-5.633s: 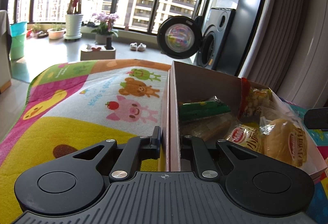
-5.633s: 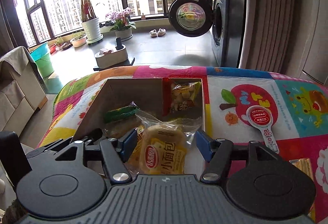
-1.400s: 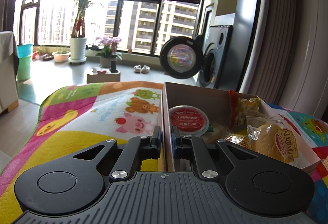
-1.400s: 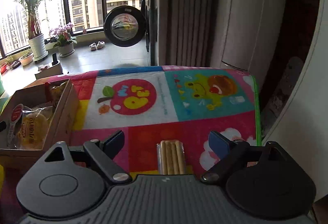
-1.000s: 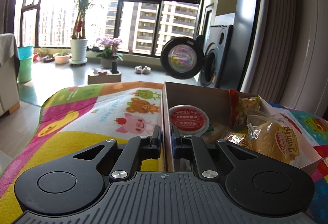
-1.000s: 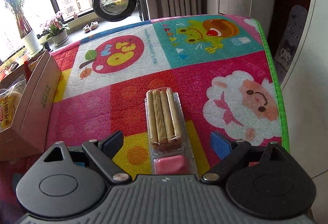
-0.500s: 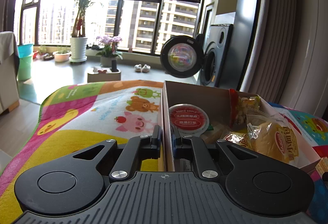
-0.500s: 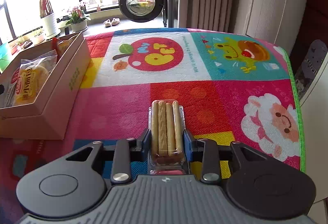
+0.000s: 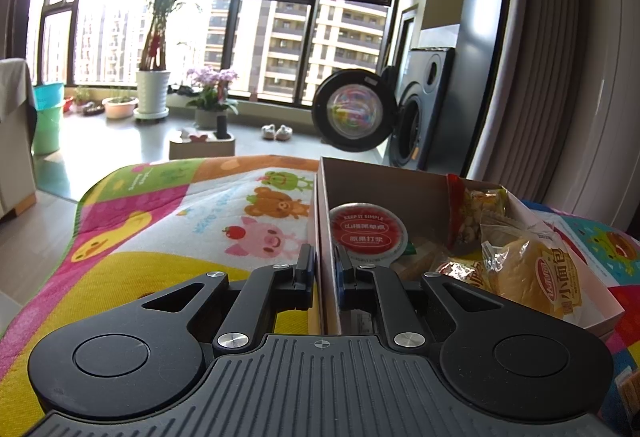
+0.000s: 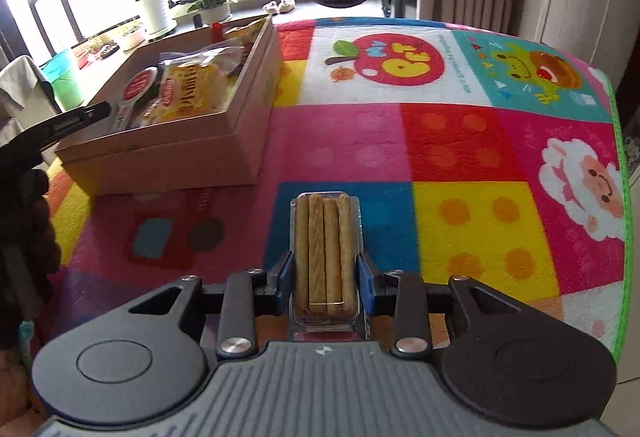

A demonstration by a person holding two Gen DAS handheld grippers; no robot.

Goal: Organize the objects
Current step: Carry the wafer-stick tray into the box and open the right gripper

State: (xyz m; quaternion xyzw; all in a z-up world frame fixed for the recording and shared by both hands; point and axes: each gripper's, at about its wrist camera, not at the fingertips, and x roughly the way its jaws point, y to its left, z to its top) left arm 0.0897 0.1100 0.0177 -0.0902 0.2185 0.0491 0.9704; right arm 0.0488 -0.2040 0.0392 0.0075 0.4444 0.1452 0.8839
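The left tongs (image 9: 322, 269) are clamped on the near wall of the cardboard box (image 9: 326, 221), one finger outside it and one inside. The box sits on a bright cartoon-printed play mat (image 10: 460, 141) spread over the bench. Inside the box, a round red-topped tub (image 9: 367, 233) leans against the wall close to the inner finger; to its right lie a wrapped bun (image 9: 536, 275) with red lettering, a second bun packet (image 9: 460, 273) partly tucked under it, and a clear bag of mixed snacks (image 9: 474, 209) standing against the far wall.

The right tongs (image 10: 325, 275) are squeezed onto a clear tray of biscuit sticks (image 10: 325, 249), blue pads pressing either long side, the sticks pointing straight ahead. The tray is out over the mat, well apart from the box, which lies ahead and to the left from this side. I cannot tell whether the tray rests on the mat or is lifted just clear of it.

From the right wrist view a dark gloved hand (image 10: 28, 221) shows at the left edge, with the left tool reaching to the box corner. Behind everything, a washing machine (image 9: 416, 113) stands with its round door swung open, and potted plants (image 9: 154, 93) line the window
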